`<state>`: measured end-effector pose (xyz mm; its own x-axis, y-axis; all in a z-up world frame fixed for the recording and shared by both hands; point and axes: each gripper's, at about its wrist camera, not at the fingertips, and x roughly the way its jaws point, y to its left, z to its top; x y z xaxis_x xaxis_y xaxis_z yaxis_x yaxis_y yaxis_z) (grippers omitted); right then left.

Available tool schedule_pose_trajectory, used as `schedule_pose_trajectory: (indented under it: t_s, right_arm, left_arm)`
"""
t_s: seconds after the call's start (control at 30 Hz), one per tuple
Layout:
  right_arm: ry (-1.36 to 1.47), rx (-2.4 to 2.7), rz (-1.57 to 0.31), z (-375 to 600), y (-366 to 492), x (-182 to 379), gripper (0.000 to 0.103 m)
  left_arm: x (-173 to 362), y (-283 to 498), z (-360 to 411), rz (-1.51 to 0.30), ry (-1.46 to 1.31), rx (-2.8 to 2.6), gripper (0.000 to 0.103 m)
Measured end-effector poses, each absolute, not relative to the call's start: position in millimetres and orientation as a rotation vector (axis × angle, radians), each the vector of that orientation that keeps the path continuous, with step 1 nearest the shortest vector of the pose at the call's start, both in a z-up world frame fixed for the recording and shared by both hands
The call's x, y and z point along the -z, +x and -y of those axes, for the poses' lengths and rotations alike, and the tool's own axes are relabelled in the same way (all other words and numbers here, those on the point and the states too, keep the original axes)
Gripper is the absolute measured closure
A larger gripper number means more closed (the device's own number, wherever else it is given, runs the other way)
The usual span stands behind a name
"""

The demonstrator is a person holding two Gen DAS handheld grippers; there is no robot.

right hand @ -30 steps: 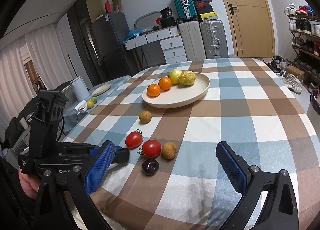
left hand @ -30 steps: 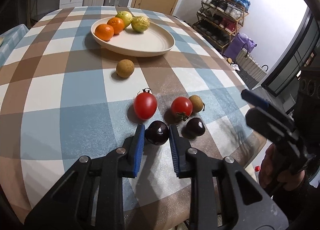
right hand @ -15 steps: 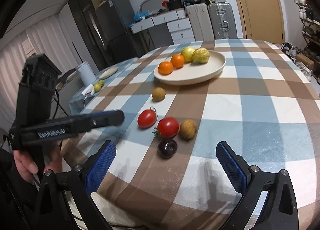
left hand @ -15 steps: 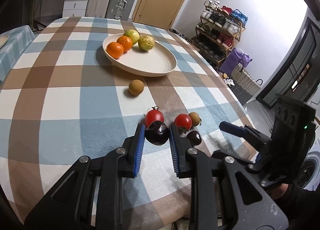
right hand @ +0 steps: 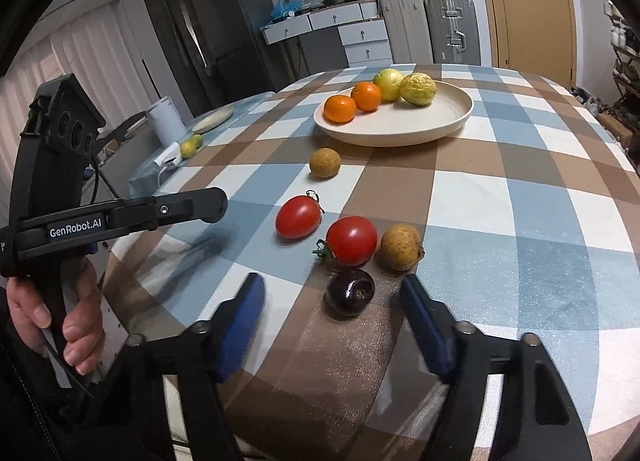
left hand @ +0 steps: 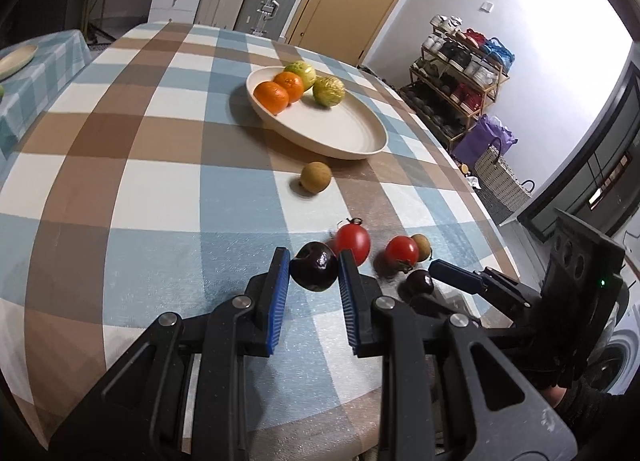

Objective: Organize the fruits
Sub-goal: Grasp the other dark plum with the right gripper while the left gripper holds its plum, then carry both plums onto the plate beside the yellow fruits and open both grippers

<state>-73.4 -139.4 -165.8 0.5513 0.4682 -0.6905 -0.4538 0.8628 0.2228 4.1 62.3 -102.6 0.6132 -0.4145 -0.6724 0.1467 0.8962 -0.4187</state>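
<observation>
My left gripper [left hand: 314, 261] is shut on a dark purple fruit [left hand: 314, 271] and holds it just above the checked tablecloth. A second dark purple fruit [right hand: 349, 291] lies on the cloth between the blue pads of my right gripper [right hand: 333, 283]. Those jaws are closing, and a gap still shows on each side of the fruit. Just beyond lie two red tomatoes [right hand: 298, 217] [right hand: 352, 239] and a small brown fruit [right hand: 400, 247]. Another brown fruit [right hand: 325, 162] sits nearer the cream plate [right hand: 420, 125], which holds two oranges and two yellow-green fruits.
The left gripper's black arm [right hand: 160, 213] reaches in from the left, a hand on its handle. The table edge runs close under both grippers. A side table [right hand: 208, 125] with a white jug stands at the left. Suitcases, drawers and a shoe rack [left hand: 460, 73] line the walls.
My left gripper has lifted its dark fruit off the cloth and drawn it back to the left of the tomatoes. My right gripper came down over the second dark fruit and its jaws narrowed.
</observation>
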Motion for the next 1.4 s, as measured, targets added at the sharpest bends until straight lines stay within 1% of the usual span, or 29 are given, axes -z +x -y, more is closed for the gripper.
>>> schedule_pose_trajectory:
  t_s: [0.07, 0.1, 0.17, 0.2, 0.23, 0.27, 0.33, 0.63, 0.83, 1.2, 1.4]
  right_arm:
    - [0.011, -0.536, -0.806, 139.2, -74.0, 165.8, 0.048]
    - [0.001, -0.532, -0.811, 137.8, -73.2, 167.2, 0.05]
    - [-0.024, -0.511, -0.82, 136.1, -71.2, 170.4, 0.059]
    - [-0.031, -0.5, -0.819, 136.3, -70.5, 171.4, 0.061]
    - [-0.029, -0.496, -0.817, 137.2, -70.0, 171.4, 0.068]
    - [-0.018, -0.494, -0.82, 138.9, -68.3, 172.0, 0.073]
    - [0.01, -0.511, -0.826, 142.7, -67.3, 171.6, 0.077]
    - [0.047, -0.536, -0.72, 153.4, -75.6, 152.6, 0.077]
    - [0.082, -0.56, -0.654, 162.1, -65.8, 133.7, 0.077]
    - [0.166, -0.58, -0.627, 182.9, -2.5, 111.9, 0.077]
    - [0.167, -0.583, -0.637, 190.3, 42.2, 105.2, 0.077]
  left_arm:
    - [104.5, 5.5, -63.2, -0.858, -0.343, 0.326, 0.081]
    - [104.4, 5.8, -62.9, -0.858, -0.342, 0.328, 0.081]
    - [103.7, 6.2, -63.0, -0.854, -0.337, 0.323, 0.081]
    - [103.0, 6.2, -62.9, -0.852, -0.336, 0.322, 0.081]
    - [102.1, 5.6, -62.6, -0.851, -0.336, 0.321, 0.081]
    - [101.1, 5.5, -62.6, -0.85, -0.335, 0.315, 0.081]
    - [97.3, 4.5, -63.0, -0.837, -0.337, 0.303, 0.081]
    - [88.4, 19.4, -59.1, -0.824, -0.329, 0.289, 0.081]
    - [78.0, 44.9, -50.6, -0.811, -0.304, 0.282, 0.081]
    - [58.6, 120.2, -29.2, -0.813, -0.266, 0.304, 0.081]
    - [60.5, 169.1, -6.2, -0.842, -0.248, 0.339, 0.081]
